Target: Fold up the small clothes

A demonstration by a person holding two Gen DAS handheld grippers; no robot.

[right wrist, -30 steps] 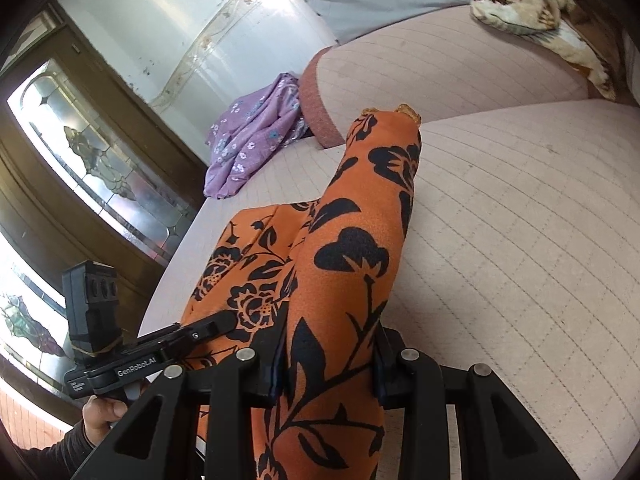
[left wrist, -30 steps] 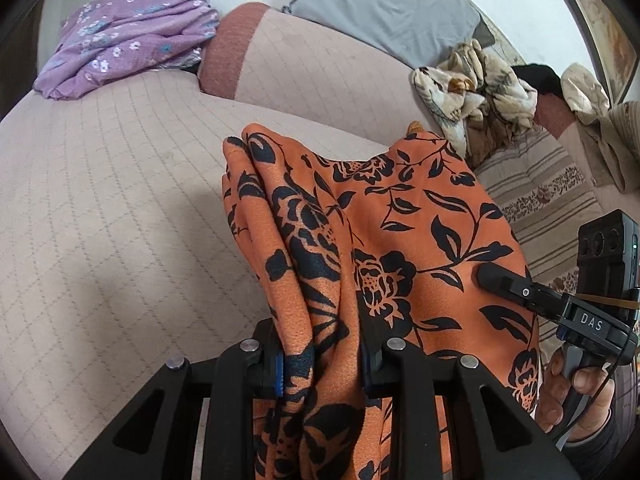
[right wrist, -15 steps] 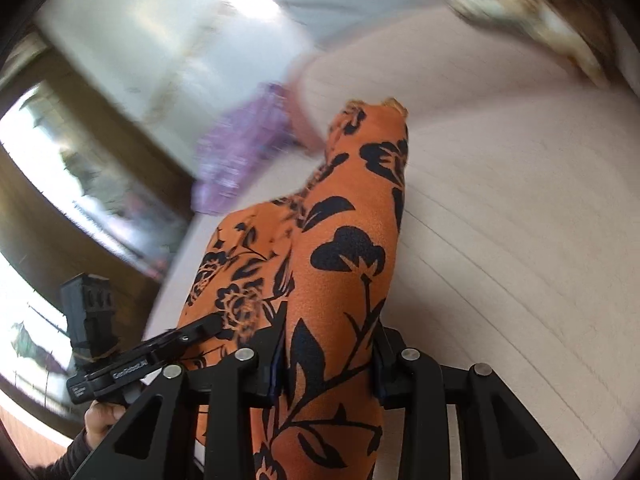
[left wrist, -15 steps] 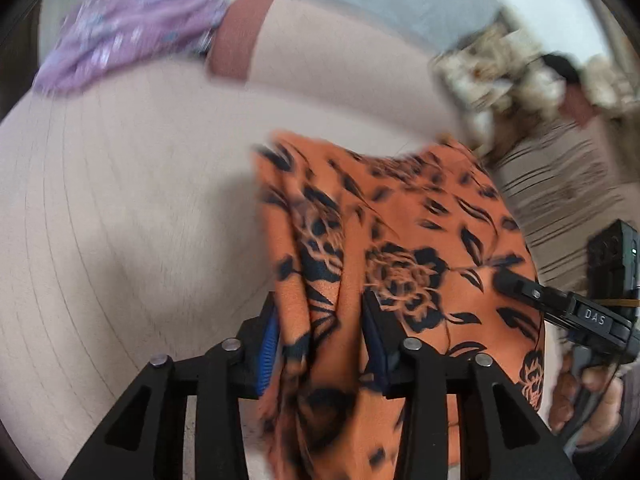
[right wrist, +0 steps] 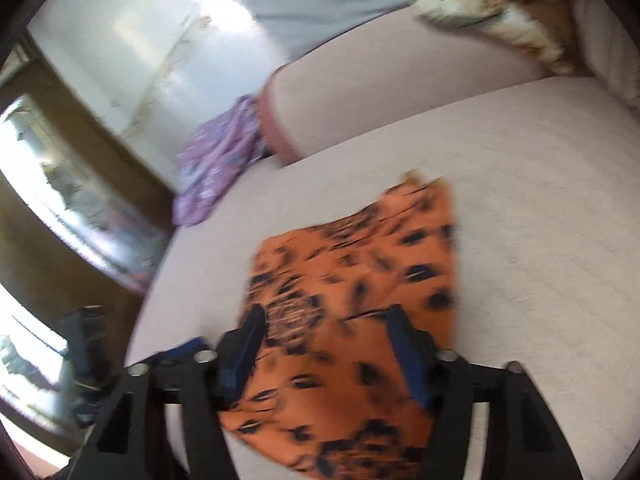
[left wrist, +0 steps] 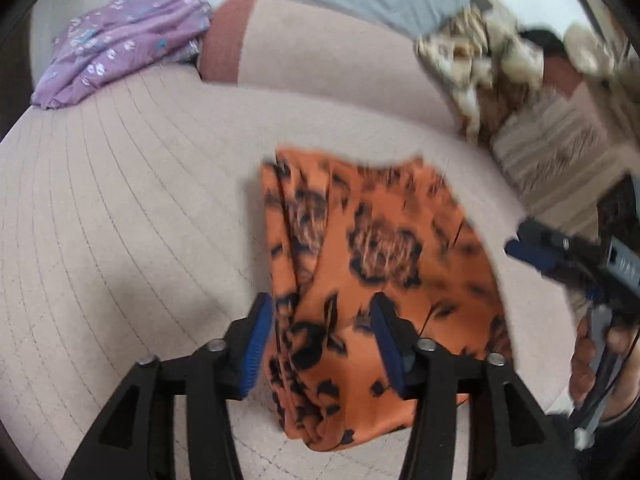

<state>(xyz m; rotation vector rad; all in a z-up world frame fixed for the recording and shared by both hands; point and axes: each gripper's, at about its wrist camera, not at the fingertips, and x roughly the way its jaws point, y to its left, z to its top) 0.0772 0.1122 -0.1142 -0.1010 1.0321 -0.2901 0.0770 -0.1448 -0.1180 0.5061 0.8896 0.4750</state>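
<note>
A beige quilted bed point(left wrist: 120, 220) carries an orange floral garment point(left wrist: 380, 264) and purple cloth point(left wrist: 116, 44).

Your folded garment point(left wrist: 384, 264) lies flat on the bed point(left wrist: 120, 240); far left sits another cloth point(left wrist: 120, 44), pillows point(left wrist: 332, 56) behind.

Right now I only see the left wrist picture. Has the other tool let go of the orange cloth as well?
Observer: Yes. The right gripper has just been opening its jaws. The orange cloth lies between them, no longer pinched.
Operator: Is the cloth hanging or lying down on that side?
Observer: It is lying down, spread out on the beige bedcover.
Operator: What is past the bed's edge by the purple clothes?
Observer: A dark wood-framed glass panel stands just beyond the purple garment.
</note>
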